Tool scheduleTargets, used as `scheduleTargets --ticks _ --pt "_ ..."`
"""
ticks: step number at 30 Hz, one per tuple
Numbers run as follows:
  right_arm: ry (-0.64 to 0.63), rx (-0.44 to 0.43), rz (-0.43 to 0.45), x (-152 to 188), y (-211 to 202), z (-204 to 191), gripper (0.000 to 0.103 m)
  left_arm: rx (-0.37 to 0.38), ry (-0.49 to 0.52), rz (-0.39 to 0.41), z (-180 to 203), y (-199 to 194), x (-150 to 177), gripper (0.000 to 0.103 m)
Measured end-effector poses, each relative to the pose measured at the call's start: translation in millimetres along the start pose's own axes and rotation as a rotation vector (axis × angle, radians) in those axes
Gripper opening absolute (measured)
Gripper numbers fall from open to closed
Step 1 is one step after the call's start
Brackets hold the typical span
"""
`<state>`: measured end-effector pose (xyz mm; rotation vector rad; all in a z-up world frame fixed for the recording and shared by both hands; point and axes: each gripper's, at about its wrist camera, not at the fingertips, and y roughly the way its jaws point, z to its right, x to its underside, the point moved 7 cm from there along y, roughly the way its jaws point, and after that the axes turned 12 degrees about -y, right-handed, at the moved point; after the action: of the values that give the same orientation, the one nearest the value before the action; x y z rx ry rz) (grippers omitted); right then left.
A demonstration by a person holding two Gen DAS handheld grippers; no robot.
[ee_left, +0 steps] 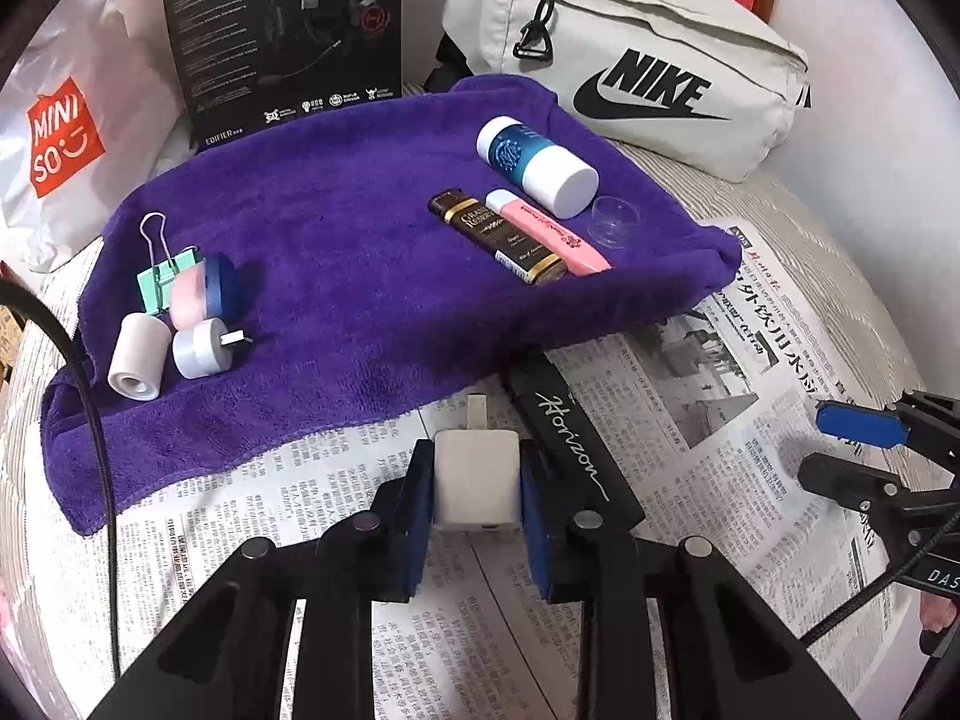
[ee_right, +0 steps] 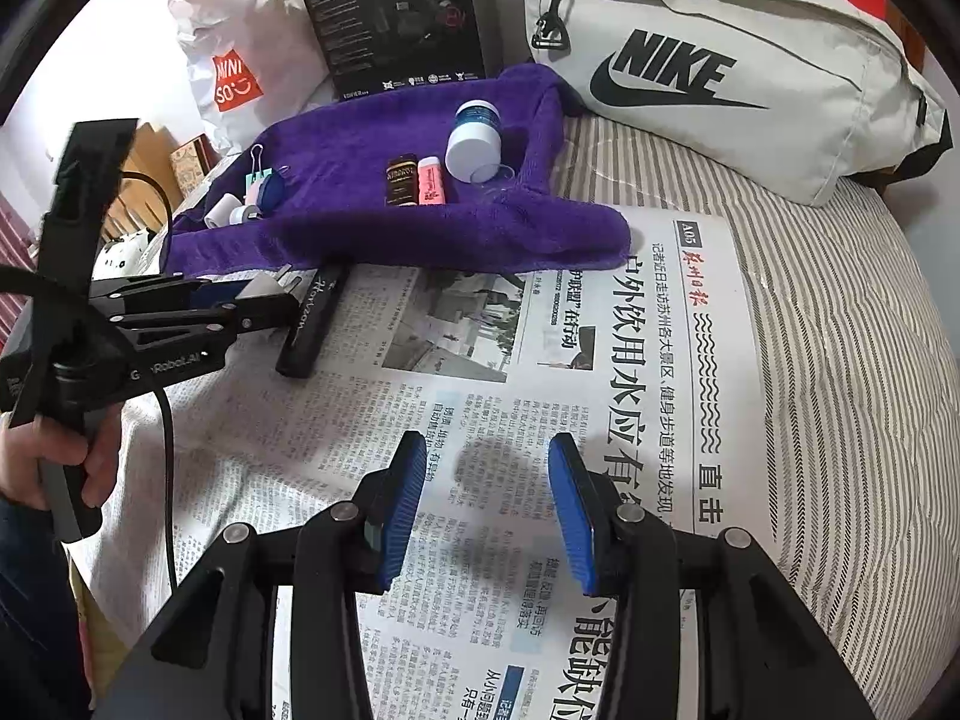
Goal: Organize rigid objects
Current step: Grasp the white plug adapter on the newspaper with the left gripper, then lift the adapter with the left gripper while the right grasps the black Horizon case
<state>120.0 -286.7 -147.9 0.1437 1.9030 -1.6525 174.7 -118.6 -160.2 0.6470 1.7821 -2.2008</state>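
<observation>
My left gripper (ee_left: 477,480) is shut on a white plug charger (ee_left: 475,477), held just above the newspaper (ee_left: 690,420) in front of the purple towel (ee_left: 360,240). It also shows in the right wrist view (ee_right: 264,294). A black Horizon box (ee_left: 570,444) lies just right of it. On the towel lie a blue-white bottle (ee_left: 534,159), a pink tube (ee_left: 543,231), a brown tube (ee_left: 495,237) and a clear cap (ee_left: 612,221) at right. A green binder clip (ee_left: 159,276), a pink-blue roll (ee_left: 201,291), a white roll (ee_left: 138,357) and a small round plug (ee_left: 201,347) lie at left. My right gripper (ee_right: 487,504) is open and empty over the newspaper.
A Nike bag (ee_left: 630,60), a black Edifier box (ee_left: 282,30) and a Miniso bag (ee_left: 60,138) stand behind the towel. The striped bedding (ee_right: 840,330) extends to the right of the newspaper.
</observation>
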Motion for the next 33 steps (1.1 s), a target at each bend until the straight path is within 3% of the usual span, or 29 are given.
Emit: scheduleTargets --ticks 13,21,33 --pt "-0.048 -0.024 0.024 -46 25 -41 0.042 -0.085 -0.098 0.03 -69 -19 3 0.025" --pt "-0.062 -0.03 0.013 -66 47 -67 0.042 -0.079 -0.145 0.035 -94 -26 13 0.025" --pt "-0.127 0.077 0.004 -78 67 -87 0.042 -0.046 -0.156 0.041 -101 -29 14 0.026"
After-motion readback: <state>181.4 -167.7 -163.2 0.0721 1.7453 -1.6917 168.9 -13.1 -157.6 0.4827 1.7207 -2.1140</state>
